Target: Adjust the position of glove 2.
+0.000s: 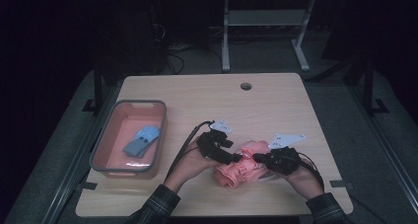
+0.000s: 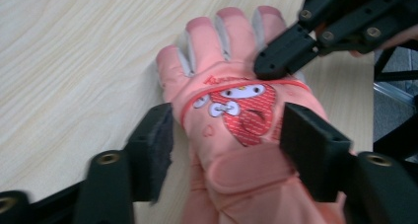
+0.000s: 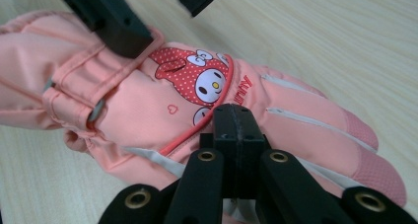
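where bin (image 1: 109,135) sits, blue glove (image 1: 141,140) inside

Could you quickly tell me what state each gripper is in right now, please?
Left gripper: open, jaws either side of the pink glove, pads not pressing it.
Right gripper: shut, its tip against the glove's back; no grip on fabric can be made out.

The high view is being rendered dim and grainy, with the room around the pale wooden table (image 1: 207,95) sinking into near-black. Both gripper views are being lit brightly and evenly; the padded pink fabric glove (image 2: 231,110) is being shown sharply, while the nearest black jaws are being blurred slightly.
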The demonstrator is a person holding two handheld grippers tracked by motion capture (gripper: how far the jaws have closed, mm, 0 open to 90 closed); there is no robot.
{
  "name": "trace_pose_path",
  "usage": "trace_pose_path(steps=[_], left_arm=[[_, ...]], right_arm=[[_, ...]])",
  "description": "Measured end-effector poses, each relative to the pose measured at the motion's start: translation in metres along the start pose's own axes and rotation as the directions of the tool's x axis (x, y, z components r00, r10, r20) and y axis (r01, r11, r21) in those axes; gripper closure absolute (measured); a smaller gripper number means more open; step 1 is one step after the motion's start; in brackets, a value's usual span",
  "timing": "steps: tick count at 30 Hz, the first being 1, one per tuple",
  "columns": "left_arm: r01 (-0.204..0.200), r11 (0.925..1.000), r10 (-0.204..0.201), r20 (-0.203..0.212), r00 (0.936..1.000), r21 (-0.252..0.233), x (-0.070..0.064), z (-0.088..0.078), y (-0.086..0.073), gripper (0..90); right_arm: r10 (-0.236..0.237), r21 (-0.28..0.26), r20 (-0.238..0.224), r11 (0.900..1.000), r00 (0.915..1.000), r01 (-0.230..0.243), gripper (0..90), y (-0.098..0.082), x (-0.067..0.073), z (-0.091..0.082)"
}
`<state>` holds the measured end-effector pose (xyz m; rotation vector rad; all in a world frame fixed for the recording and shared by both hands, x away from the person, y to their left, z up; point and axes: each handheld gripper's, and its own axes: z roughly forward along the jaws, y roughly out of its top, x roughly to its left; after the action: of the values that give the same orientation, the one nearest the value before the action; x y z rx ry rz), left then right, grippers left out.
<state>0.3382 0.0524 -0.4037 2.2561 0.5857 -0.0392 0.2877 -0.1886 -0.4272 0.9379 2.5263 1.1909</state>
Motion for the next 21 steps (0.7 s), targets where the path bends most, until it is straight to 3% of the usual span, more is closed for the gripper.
trace_pose_path(steps=[2, 3, 8, 13, 17, 20, 21], left_arm=[[0.014, 0.9999, -0.014, -0.013, 0.9998, 0.004, 0.002, 0.004, -0.001, 23.4], [0.02, 0.9998, -0.02, 0.012, 0.9997, 0.01, 0.002, 0.007, -0.001, 21.2], [0.018, 0.9995, -0.019, 0.053, 0.9984, 0.025, -0.003, 0.017, -0.001, 17.4], [0.05, 0.9964, -0.056, 0.081, 0.9952, 0.069, -0.003, 0.031, -0.004, 12.6], [0.04, 0.9943, -0.05, 0.102, 0.9935, 0.099, -0.002, 0.038, -0.01, 12.5], [0.054, 0.994, -0.065, 0.115, 0.9913, 0.095, -0.004, 0.041, -0.013, 12.5], [0.049, 0.9939, -0.06, 0.118, 0.9912, 0.099, -0.004, 0.041, -0.014, 12.5]], right_arm=[[-0.013, 0.003, 0.003, 1.0, 0.9999, 0.013, 90.0, -0.002, 0.004, 0.0], [-0.02, 0.004, 0.004, 1.0, 0.9998, 0.02, 90.0, -0.002, 0.005, 0.0], [-0.056, 0.006, 0.018, 0.998, 0.9983, 0.056, 90.0, -0.005, 0.012, 0.001], [-0.061, -0.002, 0.005, 0.998, 0.9981, 0.061, 90.0, -0.006, 0.011, -0.001], [-0.04, -0.025, -0.014, 0.999, 0.9991, 0.04, 90.0, -0.007, 0.01, -0.006], [-0.034, -0.04, -0.028, 0.999, 0.999, 0.033, 90.0, -0.008, 0.009, -0.018], [-0.005, -0.044, -0.042, 0.999, 0.9991, 0.004, 90.0, -0.009, 0.011, -0.022]])
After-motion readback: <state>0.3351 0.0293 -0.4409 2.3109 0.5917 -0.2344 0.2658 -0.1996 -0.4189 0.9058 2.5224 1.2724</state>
